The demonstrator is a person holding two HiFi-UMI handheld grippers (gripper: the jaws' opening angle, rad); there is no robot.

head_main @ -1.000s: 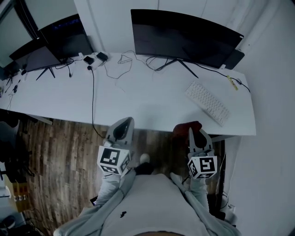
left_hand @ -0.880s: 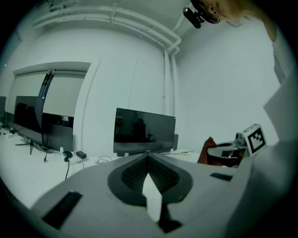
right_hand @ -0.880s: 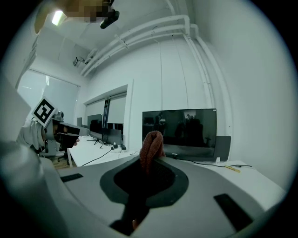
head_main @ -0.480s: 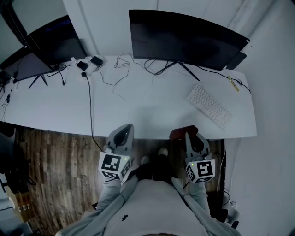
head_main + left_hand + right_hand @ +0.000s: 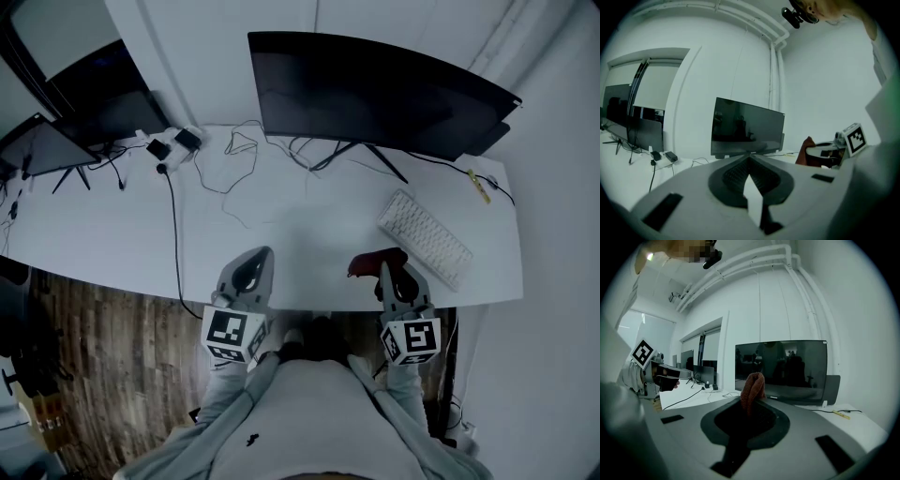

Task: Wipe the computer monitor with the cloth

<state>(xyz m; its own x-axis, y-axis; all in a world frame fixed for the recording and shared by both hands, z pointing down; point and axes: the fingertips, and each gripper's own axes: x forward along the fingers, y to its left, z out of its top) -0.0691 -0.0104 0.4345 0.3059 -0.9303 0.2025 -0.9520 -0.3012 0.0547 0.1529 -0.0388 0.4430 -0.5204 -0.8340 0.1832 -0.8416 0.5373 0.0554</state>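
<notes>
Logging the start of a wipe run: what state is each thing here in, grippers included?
monitor: screen dark, upright on the desk.
cloth: bunched, pinched by the right gripper.
right gripper: shut on the cloth.
left gripper: shut, empty.
keyboard: flat on the desk, untouched.
</notes>
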